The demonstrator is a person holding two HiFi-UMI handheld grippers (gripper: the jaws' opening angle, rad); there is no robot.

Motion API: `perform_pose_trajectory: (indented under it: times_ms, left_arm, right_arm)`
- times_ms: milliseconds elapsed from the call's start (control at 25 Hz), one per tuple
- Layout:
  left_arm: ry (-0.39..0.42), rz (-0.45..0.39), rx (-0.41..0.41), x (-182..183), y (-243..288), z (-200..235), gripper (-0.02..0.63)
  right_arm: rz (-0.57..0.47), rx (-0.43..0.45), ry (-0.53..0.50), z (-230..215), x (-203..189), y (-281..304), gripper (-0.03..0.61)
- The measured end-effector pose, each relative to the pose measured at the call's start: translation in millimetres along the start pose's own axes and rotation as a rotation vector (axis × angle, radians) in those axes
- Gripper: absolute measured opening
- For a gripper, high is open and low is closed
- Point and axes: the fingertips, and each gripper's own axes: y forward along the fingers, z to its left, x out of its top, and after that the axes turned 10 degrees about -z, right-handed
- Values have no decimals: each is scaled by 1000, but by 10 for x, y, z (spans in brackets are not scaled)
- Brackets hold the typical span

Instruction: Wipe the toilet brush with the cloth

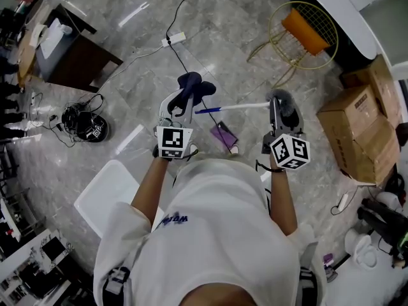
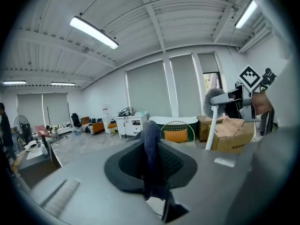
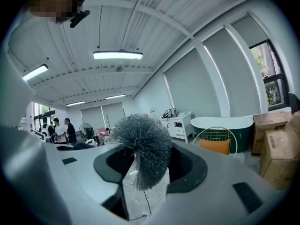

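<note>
White shirt (image 1: pixel 217 234), left gripper (image 1: pixel 182 107) fingers (image 2: pixel 180 165) pinching cloth (image 1: pixel 194 85), right gripper (image 1: pixel 278 109) fingers (image 3: pixel 190 168) clamping toilet brush (image 1: pixel 245 106)

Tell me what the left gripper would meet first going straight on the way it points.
Beyond the cloth clamped in the left gripper, the way looks free, probably as far as the tub; the toilet brush stands off right.

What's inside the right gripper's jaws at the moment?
The toilet brush: its grey bristle head fills the gap of the right gripper. The bristles cover where the pads meet it, so the contact itself cannot be seen.
</note>
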Motion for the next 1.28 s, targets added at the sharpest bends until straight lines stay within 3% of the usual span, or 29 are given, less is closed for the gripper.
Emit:
perform_pose_trajectory:
  times_ms: [360, 1280]
  left_arm:
    - [-18, -26, -16, 93, 23, -97, 49]
    - [-33, 10, -84, 41, -10, -220, 49]
  right_arm:
    - [1, 42, -69, 173, 32, 65, 210]
    - [27, 70, -77, 409, -33, 68, 209]
